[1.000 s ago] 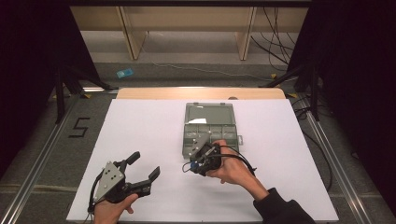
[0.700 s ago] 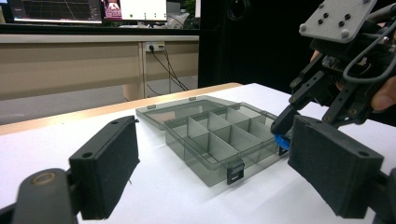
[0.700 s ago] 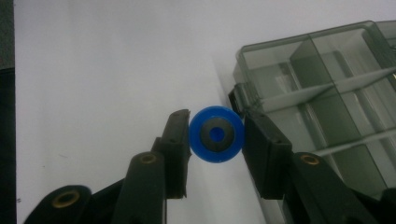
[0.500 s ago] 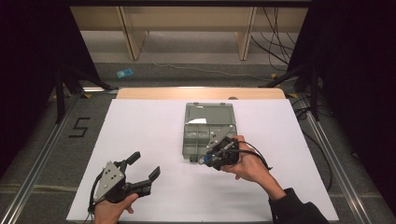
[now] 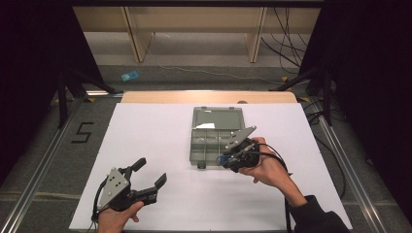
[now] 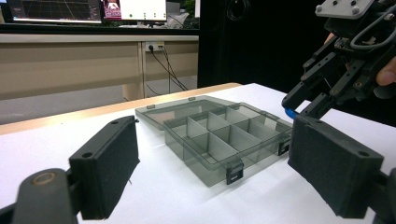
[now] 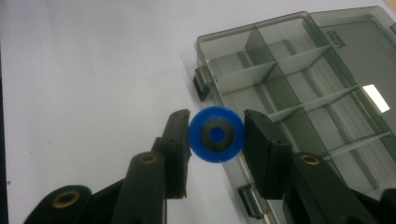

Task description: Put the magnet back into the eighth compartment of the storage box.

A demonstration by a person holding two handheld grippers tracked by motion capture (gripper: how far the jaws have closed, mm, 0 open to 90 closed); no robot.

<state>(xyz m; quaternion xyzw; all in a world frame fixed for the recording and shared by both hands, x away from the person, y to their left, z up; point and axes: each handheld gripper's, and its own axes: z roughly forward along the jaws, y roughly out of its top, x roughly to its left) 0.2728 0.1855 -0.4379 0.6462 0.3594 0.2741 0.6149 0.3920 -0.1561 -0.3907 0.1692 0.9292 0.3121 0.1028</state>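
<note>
Right gripper (image 7: 216,135) pinches a blue disc (image 7: 216,134) beside the organizer box (image 5: 214,138), whose near right corner it hides; left gripper (image 5: 145,177) spread.

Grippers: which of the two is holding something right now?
The right gripper, its jaws shut on a blue ring beside the compartment box. The left gripper rests with jaws open, nothing between them.

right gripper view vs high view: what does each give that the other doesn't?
Right gripper view alone: the blue disc with its dark ring, clamped between the right gripper pads at the near edge of the compartment box. High view alone: the left gripper open over bare white table, apart from the box, and both of the person's hands. Both: the grey box, lid open, dividers visible, on the white table.
</note>
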